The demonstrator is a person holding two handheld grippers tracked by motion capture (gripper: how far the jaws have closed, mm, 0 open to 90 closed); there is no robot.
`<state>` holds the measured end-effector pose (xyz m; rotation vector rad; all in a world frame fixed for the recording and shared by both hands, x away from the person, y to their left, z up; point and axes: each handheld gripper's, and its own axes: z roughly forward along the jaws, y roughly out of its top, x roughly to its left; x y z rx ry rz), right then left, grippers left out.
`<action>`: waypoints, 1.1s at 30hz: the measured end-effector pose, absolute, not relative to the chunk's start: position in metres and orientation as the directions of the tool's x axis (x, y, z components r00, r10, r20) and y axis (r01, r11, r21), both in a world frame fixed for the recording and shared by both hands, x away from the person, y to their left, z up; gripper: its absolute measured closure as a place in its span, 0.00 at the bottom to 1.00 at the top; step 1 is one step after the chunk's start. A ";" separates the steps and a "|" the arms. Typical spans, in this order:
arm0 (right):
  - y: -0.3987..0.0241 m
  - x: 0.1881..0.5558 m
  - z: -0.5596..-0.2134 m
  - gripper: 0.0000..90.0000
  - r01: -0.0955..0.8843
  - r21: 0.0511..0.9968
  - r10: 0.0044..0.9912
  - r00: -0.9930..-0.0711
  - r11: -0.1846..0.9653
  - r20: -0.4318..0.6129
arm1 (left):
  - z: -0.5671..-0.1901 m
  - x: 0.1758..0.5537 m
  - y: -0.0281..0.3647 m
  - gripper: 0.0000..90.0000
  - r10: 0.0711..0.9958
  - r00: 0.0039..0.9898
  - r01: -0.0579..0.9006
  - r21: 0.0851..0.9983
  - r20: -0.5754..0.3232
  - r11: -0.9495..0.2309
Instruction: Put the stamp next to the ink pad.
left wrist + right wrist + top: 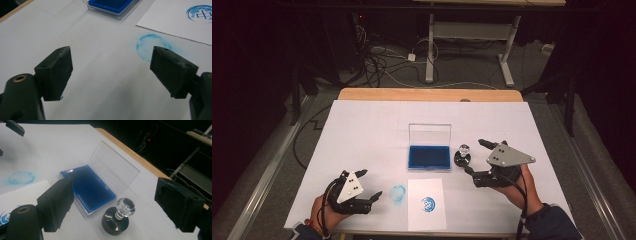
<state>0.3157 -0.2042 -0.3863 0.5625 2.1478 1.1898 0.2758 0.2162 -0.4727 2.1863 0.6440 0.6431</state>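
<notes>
A round stamp [463, 155] with a black base and clear knob [125, 206] stands upright on the white table cover, just right of the blue ink pad [429, 156] whose clear lid [113, 170] is tilted up. My right gripper [475, 157] is open, its jaws on either side of the stamp [115, 218] without touching it. A white sheet [427, 204] bears a blue round print [428, 204]. My left gripper [368, 185] is open and empty at the front left, near a faint blue ring smear [150, 46] on the cover.
The white cover [377, 125] spreads over a wooden table whose far edge [427, 94] shows beyond it. Cables and a desk frame [472, 45] stand on the floor behind. The sheet corner [180, 22] and ink pad [112, 6] lie ahead of the left gripper.
</notes>
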 end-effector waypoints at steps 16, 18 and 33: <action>-0.216 0.302 -0.393 0.17 0.042 0.855 0.608 -0.721 0.516 -0.332 | -0.473 0.276 0.215 0.20 0.617 0.749 0.240 0.771 0.239 -0.590; -0.218 0.300 -0.393 0.17 0.037 0.855 0.607 -0.721 0.517 -0.335 | -0.473 0.276 0.215 0.20 0.617 0.749 0.240 0.770 0.240 -0.591; -0.234 0.291 -0.406 0.17 0.049 0.862 0.622 -0.713 0.505 -0.324 | -0.473 0.276 0.214 0.20 0.616 0.750 0.239 0.768 0.242 -0.594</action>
